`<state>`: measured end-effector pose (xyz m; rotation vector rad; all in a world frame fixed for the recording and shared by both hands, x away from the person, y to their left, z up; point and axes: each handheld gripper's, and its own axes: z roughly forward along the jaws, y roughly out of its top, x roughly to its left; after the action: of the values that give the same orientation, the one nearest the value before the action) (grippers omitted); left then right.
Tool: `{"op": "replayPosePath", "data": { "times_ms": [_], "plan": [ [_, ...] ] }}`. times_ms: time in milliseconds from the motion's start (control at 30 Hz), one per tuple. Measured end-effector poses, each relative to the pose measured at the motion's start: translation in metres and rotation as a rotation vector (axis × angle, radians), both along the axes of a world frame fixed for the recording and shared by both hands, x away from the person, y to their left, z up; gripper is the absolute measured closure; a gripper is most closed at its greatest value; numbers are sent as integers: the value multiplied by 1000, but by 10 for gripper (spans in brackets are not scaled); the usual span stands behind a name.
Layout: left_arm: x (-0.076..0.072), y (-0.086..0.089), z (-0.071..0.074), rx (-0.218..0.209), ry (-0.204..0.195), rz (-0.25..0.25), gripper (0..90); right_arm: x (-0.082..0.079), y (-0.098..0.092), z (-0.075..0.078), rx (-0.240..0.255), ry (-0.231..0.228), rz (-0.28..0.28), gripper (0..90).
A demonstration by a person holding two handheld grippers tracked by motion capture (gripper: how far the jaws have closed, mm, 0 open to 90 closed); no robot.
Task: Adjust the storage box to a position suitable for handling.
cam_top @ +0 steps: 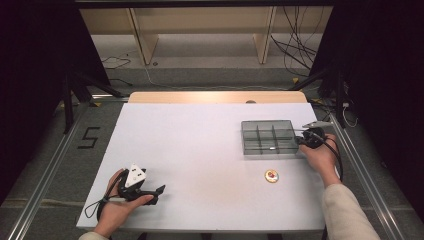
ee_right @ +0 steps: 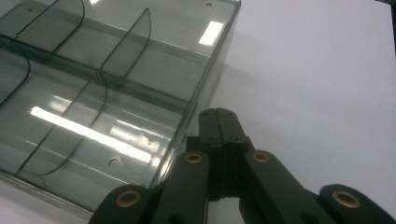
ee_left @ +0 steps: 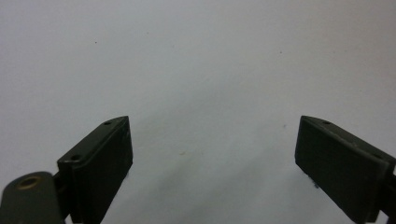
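Nearest the person, the left gripper (cam_top: 159,190) lies on the white table (cam_top: 200,145), jaws spread wide over bare surface. A small round badge (cam_top: 271,175) lies right of centre. Just beyond, the right gripper (ee_right: 219,122) has its jaws pressed together beside the wall of a clear compartment tray (cam_top: 268,138) (every cell empty). Farther off: grey floor, cables (cam_top: 295,45), wooden shelving (cam_top: 200,30).
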<state>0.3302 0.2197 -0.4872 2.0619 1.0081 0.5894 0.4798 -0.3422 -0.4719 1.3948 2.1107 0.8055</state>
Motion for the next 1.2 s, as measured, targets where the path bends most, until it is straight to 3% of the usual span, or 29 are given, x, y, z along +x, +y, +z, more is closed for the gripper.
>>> {"op": "replayPosePath", "data": {
  "times_ms": [400, 1200],
  "plan": [
    [0, -2, -1, -1, 1, -4, 113, 0, 7, -1, 2, -3, 18, 900],
    [0, -3, -1, -2, 3, -5, 118, 8, 63, -4, 3, -5, 115, 900]
  ]
}}
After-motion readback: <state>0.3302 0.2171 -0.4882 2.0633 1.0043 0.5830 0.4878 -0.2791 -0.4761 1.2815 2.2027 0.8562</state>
